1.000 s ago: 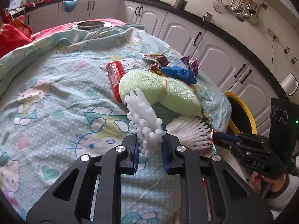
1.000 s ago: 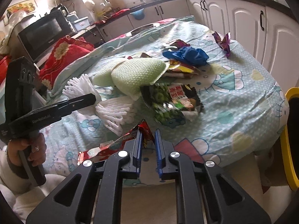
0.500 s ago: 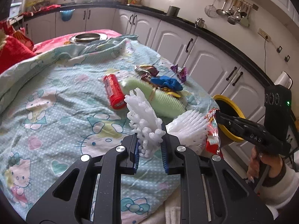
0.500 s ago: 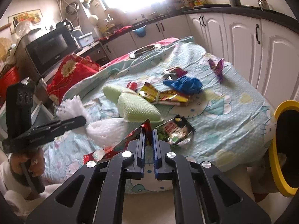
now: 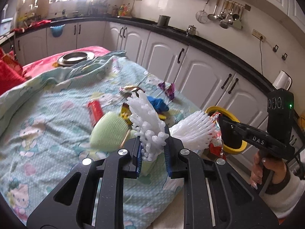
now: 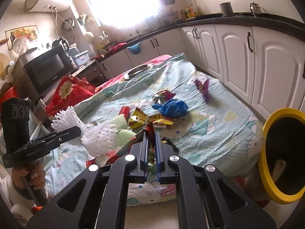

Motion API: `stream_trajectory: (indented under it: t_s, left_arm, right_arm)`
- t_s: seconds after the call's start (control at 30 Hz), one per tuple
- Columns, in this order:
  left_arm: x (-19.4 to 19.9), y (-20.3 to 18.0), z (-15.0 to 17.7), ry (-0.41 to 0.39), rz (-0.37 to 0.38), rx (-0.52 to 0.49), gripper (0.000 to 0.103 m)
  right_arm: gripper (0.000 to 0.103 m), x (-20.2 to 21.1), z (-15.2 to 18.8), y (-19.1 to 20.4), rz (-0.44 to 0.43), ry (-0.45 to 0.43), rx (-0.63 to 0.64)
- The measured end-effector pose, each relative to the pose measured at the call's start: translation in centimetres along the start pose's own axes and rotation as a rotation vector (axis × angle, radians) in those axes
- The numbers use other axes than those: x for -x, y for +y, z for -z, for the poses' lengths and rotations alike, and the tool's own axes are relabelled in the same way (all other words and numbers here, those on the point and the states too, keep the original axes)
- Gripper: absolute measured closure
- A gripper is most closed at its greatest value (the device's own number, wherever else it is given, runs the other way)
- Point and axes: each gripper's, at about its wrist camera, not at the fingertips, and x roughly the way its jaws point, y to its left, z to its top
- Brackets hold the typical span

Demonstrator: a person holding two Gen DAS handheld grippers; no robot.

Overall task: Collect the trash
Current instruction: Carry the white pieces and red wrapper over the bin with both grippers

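Left claw (image 5: 153, 146) at six o'clock, clamped on white foam netting (image 5: 147, 120) held above a bed (image 5: 47, 118) covered by a cartoon-print sheet. Right claw (image 6: 151, 150) pinched tight on a red snack wrapper (image 6: 133, 143), raised off the bed. Yellow-rimmed bin (image 6: 266, 164) at three o'clock, beside the bed edge. Left lying on the sheet toward twelve o'clock: a green foam sleeve (image 5: 109, 131), a blue crumpled bag (image 6: 171, 107), a purple wrapper (image 6: 203, 87), a red tube (image 5: 94, 110).

White foam netting (image 5: 146, 122) looks soft and matt; the red wrapper (image 6: 133, 143) is glossy foil; the printed bedsheet (image 5: 47, 126) is matt cloth.
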Motion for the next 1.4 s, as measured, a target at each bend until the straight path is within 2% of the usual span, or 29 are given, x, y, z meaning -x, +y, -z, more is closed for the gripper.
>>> stream_trajectory:
  t_s: [0.3,0.67,1.4]
  left_arm:
    - [-2.0,-1.3,-3.0,-0.056,0.012,0.009,0.090]
    - [-4.3,-3.9,-4.6,-0.069,0.043,-0.018,0.090]
    - [-9.0,-11.9,-5.4,-0.039,0.161,-0.101,0.090]
  right_arm:
    - [0.097,1.7,-0.9,-2.3,0.040,-0.054,-0.037]
    - [0.097,3.9,-1.7,-5.6,0.105,-0.118,-0.093]
    - [0.097,10.3,-1.5,-14.0,0.364,-0.267,-0.208]
